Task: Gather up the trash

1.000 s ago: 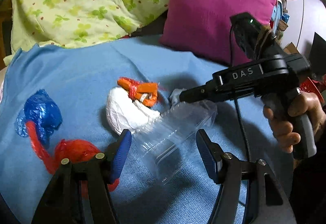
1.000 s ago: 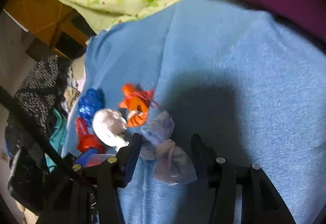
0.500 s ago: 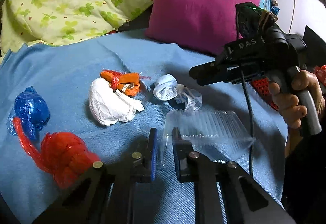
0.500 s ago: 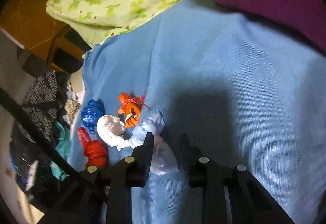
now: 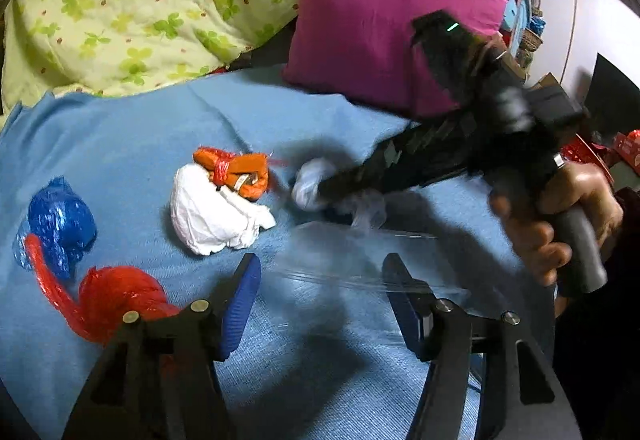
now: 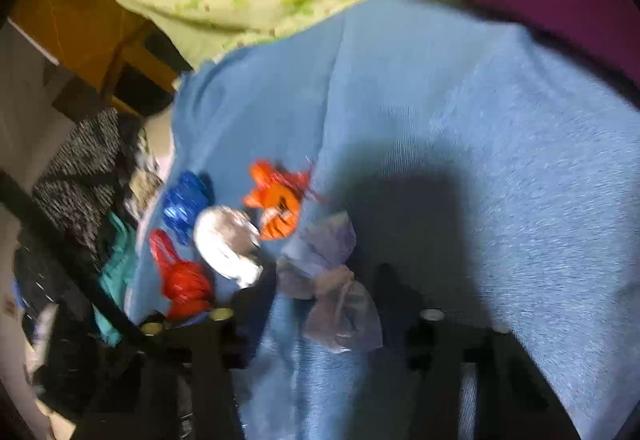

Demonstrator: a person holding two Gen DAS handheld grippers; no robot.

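Left wrist view: clear plastic container (image 5: 352, 264) is seen lying across btwn left gripper (image 5: 320, 280) jaws, which are opening, pads not pressed on it. Right gripper (image 5: 320, 189), blurred, is held by a hand (image 5: 560, 224) w/ tips at pale crumpled bag (image 5: 312, 183). Right wrist view: right jaws are opening, the bag btwn them, grip can't be told. Nearby on blue blanket (image 5: 120, 143): white wad (image 5: 208, 215), orange wrapper (image 5: 236, 171), blue bag (image 5: 60, 224), red bag (image 5: 108, 300). Magenta pillow (image 5: 392, 11) is seen behind.
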